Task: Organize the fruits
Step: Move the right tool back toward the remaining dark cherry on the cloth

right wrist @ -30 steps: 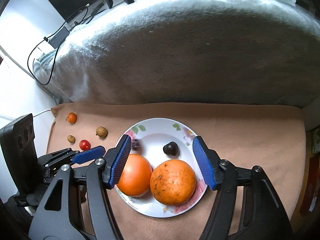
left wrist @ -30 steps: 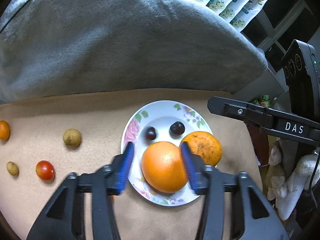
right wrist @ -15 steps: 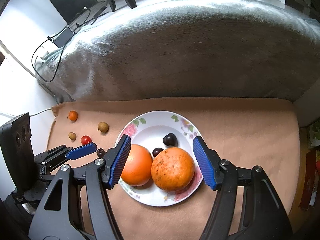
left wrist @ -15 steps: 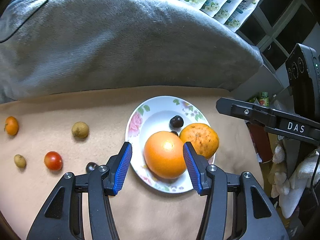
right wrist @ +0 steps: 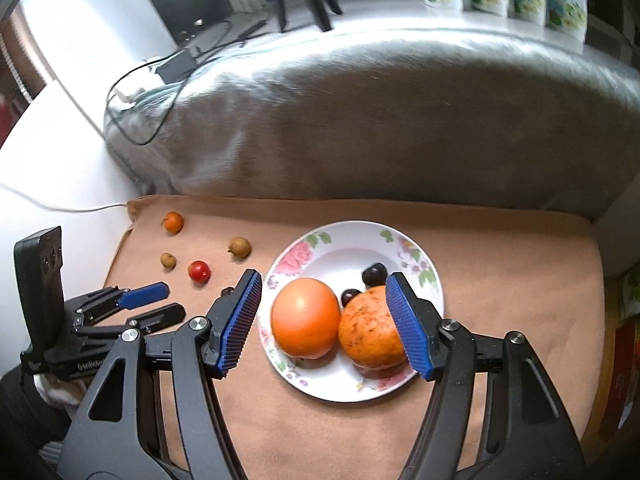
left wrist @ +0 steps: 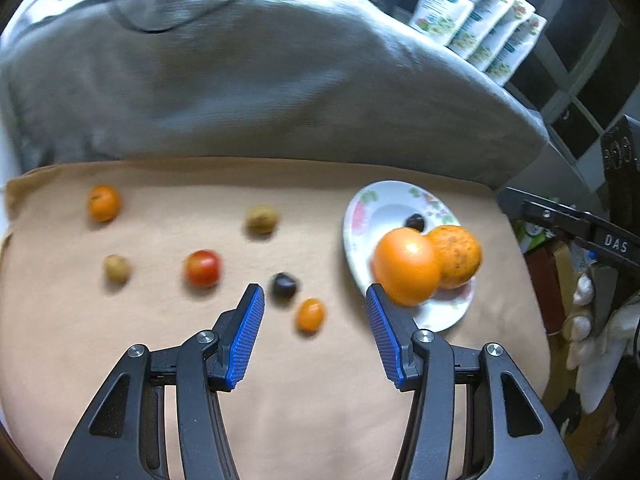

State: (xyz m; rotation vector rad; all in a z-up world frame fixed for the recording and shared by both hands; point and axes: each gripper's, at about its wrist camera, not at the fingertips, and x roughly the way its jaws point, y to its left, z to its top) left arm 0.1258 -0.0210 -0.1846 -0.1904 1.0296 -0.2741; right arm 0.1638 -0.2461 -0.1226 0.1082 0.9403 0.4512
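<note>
Plate: a white, flower-rimmed plate is sitting on the tan cloth, toward the cloth's right half and close to its far edge.
Plate contents: a smooth orange and a speckled orange are lying side by side, touching, on the near part of the plate; two dark cherries are resting just behind them, one of them wedged between the oranges.
Loose fruit: six small pieces are lying on the cloth left of the plate. A small mandarin is sitting near the far left corner, a pale brown fruit nearer the plate, a second brown fruit and a cherry tomato in a row nearer the front, and a dark cherry beside a kumquat closest to the plate's left rim.
Left hand-held gripper: it is hovering with its blue pads spread wide and holding nothing; the dark cherry and kumquat are lying ahead, between the pads' lines.
Right hand-held gripper: its jaws are spread wide above the plate, framing both oranges without pinching them.
Cloth surroundings: a grey blanket is bunching along the cloth's far edge, with a row of printed pouches standing behind it.
Sharpness: the left wrist view is blurring with motion.
</note>
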